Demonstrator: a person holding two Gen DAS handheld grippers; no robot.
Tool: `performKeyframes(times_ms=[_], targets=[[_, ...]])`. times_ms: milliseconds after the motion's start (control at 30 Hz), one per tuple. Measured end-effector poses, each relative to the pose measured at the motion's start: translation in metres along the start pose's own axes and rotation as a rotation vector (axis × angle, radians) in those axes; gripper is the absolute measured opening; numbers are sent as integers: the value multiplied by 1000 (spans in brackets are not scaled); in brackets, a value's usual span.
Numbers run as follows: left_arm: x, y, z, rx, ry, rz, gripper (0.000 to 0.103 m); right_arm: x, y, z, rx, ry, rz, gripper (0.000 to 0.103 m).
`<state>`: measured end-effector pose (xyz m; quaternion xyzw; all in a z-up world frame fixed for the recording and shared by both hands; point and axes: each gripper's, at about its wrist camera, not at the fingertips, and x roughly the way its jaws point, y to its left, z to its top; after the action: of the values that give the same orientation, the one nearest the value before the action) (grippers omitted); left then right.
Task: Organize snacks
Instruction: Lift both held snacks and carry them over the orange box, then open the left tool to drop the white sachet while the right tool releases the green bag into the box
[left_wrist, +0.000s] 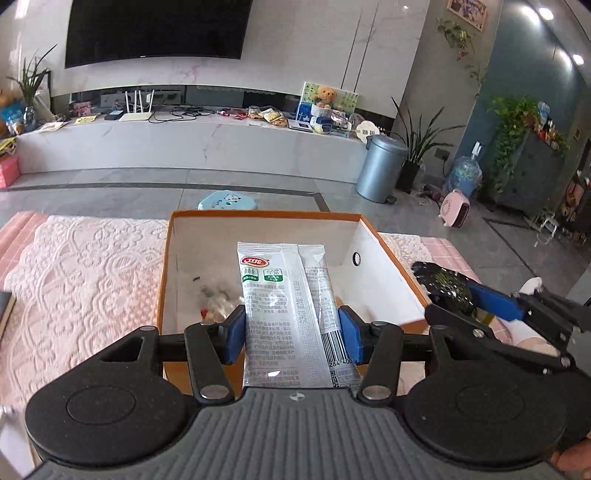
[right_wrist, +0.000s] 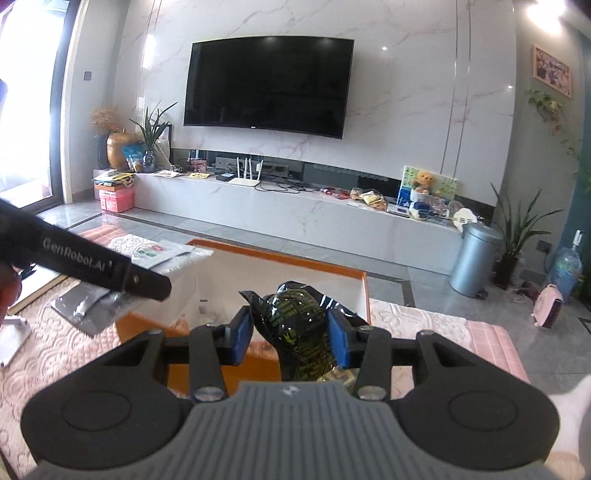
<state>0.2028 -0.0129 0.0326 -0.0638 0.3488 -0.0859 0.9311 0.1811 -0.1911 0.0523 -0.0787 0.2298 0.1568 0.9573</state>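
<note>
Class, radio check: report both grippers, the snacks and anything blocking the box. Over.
Left gripper shut on white packets. Right gripper shut on black packet. Both over orange box, open, nearly empty. Nothing blocking.

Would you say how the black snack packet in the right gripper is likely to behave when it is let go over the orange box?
The black snack packet looks crinkly and puffy, so probably light and soft. Its glossy film may slip between the right gripper pads. Released over the orange box, it would likely flop rather than roll.
</note>
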Motion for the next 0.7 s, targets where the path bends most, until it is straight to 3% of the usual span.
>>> performKeyframes(times_ms=[233, 433, 700], targets=[[38, 9, 27, 3, 58, 1, 59, 56, -13, 18, 20, 84, 19, 42], [82, 9, 31, 52, 120, 21, 59, 111, -17, 25, 2, 169, 26, 42], [144, 13, 18, 92, 292, 95, 59, 183, -15, 20, -93, 344, -16, 42]])
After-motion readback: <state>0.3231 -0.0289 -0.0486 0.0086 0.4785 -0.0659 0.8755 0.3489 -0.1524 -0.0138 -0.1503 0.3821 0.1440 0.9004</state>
